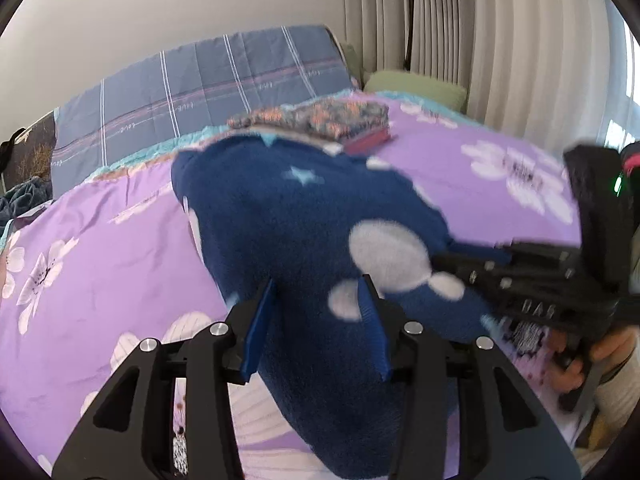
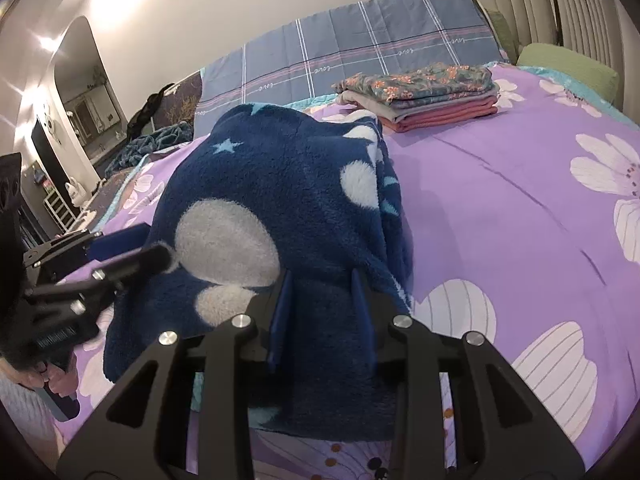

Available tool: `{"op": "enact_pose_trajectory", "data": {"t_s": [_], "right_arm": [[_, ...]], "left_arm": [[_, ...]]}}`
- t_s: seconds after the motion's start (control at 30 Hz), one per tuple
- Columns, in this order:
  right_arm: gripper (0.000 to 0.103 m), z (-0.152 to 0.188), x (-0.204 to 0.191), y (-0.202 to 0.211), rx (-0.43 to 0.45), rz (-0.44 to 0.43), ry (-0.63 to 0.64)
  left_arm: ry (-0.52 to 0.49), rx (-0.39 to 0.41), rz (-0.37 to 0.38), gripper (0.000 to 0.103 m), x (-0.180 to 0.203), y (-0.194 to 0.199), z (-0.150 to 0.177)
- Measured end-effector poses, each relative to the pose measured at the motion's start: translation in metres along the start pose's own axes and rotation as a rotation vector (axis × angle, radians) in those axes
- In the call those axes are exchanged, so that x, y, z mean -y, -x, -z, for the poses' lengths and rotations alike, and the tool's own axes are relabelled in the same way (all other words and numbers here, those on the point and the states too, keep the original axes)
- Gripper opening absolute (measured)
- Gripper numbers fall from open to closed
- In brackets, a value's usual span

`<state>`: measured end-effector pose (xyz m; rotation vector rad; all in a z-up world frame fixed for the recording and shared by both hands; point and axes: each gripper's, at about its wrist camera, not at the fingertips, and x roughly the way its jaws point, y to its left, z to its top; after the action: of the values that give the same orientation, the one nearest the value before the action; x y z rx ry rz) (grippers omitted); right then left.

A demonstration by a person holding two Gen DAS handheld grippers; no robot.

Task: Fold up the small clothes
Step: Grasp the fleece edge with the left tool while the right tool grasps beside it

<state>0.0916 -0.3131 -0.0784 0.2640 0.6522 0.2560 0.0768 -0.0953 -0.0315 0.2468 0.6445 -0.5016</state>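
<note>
Fleece garment (image 2: 288,200) | navy, fuzzy | pale blobs (stars too) | bunched

Purple floral bedspread (image 2: 500,208), plaid blue-grey cover (image 2: 360,44), green cushion (image 2: 568,64), pleated curtains (image 1: 500,32).

Left hand-held gripper (image 1: 318,314) angled down, jaws partly apart, right hand-held gripper (image 2: 322,304) likewise, side by side
</note>
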Motion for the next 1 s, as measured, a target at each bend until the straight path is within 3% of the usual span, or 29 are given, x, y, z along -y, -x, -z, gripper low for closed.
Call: {"op": "enact_pose_trajectory", "data": {"t_s": [0.1, 0.23, 0.3, 0.33, 0.43, 0.5, 0.6, 0.77, 0.9, 0.93, 1.0], "right_arm": [[0.031, 0.005, -0.004, 0.004, 0.019, 0.016, 0.002], [0.031, 0.010, -0.012, 0.006, 0.045, 0.057, 0.006], [0.031, 0.010, -0.012, 0.006, 0.047, 0.055, 0.007], [0.031, 0.010, -0.010, 0.006, 0.044, 0.046, 0.000], [0.031, 0.008, -0.009, 0.004, 0.031, 0.013, 0.006], [0.031, 0.007, -0.013, 0.002, 0.027, 0.029, 0.020], [0.031, 0.006, -0.018, 0.001, 0.023, 0.054, 0.036], [0.031, 0.010, -0.012, 0.004, 0.021, 0.029, 0.028], [0.031, 0.007, -0.010, 0.003, 0.013, 0.023, 0.019], [0.031, 0.007, -0.010, 0.003, 0.012, 0.025, 0.020], [0.031, 0.007, -0.011, 0.003, 0.013, 0.029, 0.023]], "left_arm": [[-0.033, 0.058, -0.014, 0.035, -0.003, -0.002, -0.018], [0.000, 0.077, 0.012, 0.032, -0.019, -0.023, -0.050], [0.007, 0.034, -0.019, 0.032, -0.030, -0.050, -0.057], [0.016, -0.028, -0.040, 0.034, -0.039, -0.075, -0.052], [0.041, -0.129, -0.024, 0.036, -0.053, -0.122, -0.032], [0.109, -0.145, 0.027, 0.036, -0.062, -0.126, -0.037], [0.067, -0.141, 0.003, 0.036, -0.056, -0.122, -0.038], [0.151, -0.076, 0.067, 0.037, -0.067, -0.098, -0.056], [0.205, -0.004, 0.003, 0.036, -0.095, -0.091, -0.089], [0.210, -0.010, 0.007, 0.036, -0.099, -0.095, -0.092], [0.252, -0.130, 0.094, 0.036, -0.112, -0.130, -0.092]]}}
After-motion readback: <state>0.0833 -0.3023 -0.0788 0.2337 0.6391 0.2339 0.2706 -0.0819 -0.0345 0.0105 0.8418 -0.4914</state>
